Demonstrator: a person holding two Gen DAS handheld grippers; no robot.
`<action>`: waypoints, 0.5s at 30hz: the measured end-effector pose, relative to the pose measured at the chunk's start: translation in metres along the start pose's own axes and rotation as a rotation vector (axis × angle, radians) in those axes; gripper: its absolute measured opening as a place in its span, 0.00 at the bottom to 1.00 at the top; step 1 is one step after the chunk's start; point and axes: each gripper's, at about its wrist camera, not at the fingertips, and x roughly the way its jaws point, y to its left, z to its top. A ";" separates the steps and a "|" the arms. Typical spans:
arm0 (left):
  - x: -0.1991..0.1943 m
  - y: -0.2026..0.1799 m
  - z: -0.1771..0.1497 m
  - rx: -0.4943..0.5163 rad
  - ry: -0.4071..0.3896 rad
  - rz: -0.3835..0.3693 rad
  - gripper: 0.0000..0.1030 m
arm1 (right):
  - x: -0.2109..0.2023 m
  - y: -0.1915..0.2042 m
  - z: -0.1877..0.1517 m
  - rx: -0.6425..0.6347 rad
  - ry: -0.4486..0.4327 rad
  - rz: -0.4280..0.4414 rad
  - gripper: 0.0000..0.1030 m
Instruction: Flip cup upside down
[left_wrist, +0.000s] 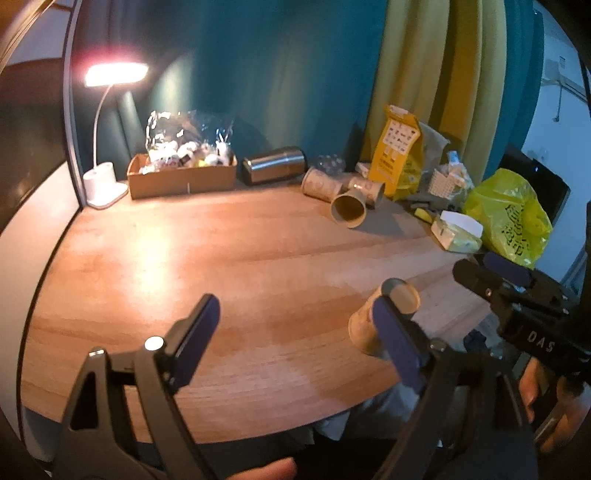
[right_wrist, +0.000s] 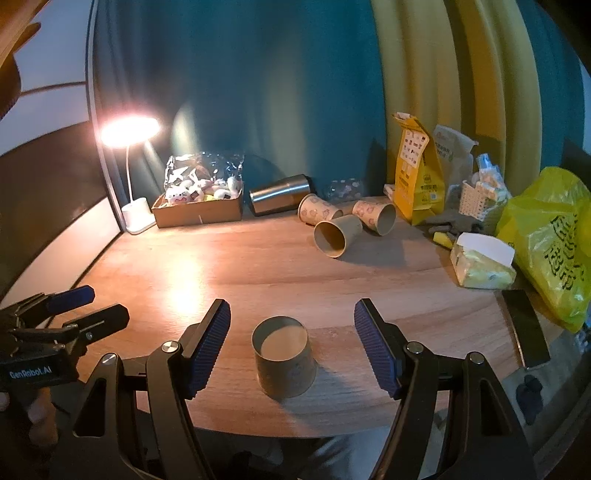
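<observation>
Readable lettering on both grippers

"DAS" printed on right gripper (left_wrist: 491, 271); "GenRobot.AI" on left gripper (right_wrist: 79, 306); bag print unreadable.

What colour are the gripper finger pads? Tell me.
Dark blue, ribbed pads; clearest in the right wrist view.

Ahead of your fingers, wooden table (right_wrist: 229, 266), teal curtain (right_wrist: 258, 92) with yellow curtain (right_wrist: 461, 74) beyond, lit desk lamp (right_wrist: 130, 133) far left.

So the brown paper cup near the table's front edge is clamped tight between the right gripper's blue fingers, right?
Not clamped. In the right wrist view the brown paper cup stands free on the wooden table, between the right gripper and its wide-open blue fingers, touching neither.
</observation>
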 end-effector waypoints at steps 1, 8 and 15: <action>0.000 0.000 0.000 0.006 -0.001 0.009 0.84 | 0.001 0.000 0.000 0.003 0.002 0.001 0.71; 0.004 0.003 -0.002 0.006 0.007 0.029 0.84 | 0.006 0.001 -0.002 0.001 0.016 0.012 0.71; 0.006 0.005 -0.003 -0.007 0.009 0.040 0.84 | 0.011 0.004 -0.001 -0.001 0.022 0.020 0.71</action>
